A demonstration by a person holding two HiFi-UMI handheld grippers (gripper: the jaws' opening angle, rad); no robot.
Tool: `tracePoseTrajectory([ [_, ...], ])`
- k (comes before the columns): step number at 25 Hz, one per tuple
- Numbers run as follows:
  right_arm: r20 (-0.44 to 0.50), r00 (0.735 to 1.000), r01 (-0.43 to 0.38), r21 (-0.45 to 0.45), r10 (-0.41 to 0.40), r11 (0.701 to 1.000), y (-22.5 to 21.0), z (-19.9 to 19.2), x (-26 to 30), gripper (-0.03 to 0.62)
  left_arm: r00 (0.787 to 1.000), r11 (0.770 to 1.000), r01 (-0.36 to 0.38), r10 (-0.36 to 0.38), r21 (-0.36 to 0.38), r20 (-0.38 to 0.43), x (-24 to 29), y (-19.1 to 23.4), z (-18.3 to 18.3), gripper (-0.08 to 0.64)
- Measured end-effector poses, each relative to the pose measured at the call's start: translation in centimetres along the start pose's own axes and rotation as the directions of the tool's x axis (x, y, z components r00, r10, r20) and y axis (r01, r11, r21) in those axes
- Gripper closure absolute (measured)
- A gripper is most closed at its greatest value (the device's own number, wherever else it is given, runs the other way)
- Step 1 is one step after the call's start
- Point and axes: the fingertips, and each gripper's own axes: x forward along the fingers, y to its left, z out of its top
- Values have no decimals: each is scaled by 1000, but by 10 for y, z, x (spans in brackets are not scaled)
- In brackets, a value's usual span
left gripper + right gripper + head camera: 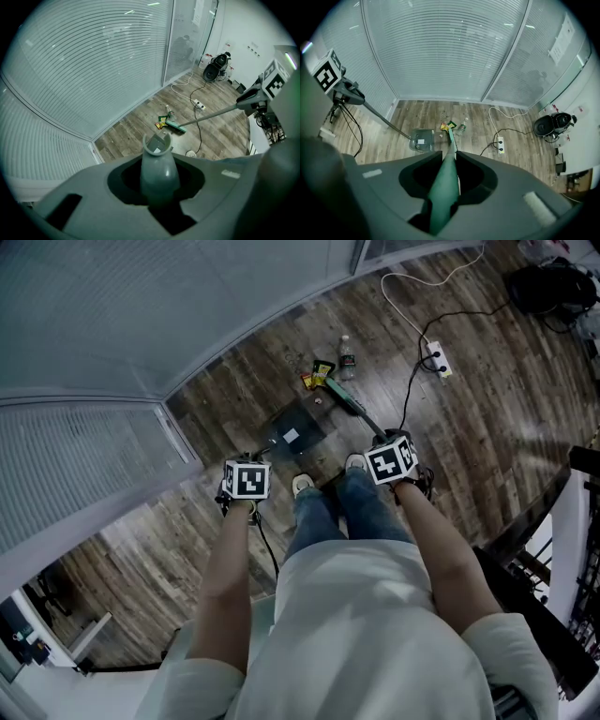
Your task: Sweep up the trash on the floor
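Fingers, left gripper view: we see the left gripper [158,187] clamped tight on the grey dustpan handle [158,166], with no gap showing. Past it the broom head [177,126] sits on the wood floor [136,127] up against the yellow wrappers [162,123]. A plastic bottle [170,114] lies just beside them.

Right gripper view: the right gripper [445,197] is closed around the green broom handle [445,173], which runs down to the same trash. The dustpan [422,139] lies flat on the floor near the trash, to its left and not touching. The power strip [500,144] is well apart on the right.

Head view: we have both grippers out front. The dustpan is ahead of the shoes [302,485], and the trash is beyond it, near the blind-covered wall [141,315].
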Motion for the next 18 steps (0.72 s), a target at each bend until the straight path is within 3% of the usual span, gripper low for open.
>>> tracePoseTrajectory([
  [18,9,999,-50,-34,50,998,21,-8,-8,491,1000,1000,2,-2,6,-1,3,-3,-2,469],
])
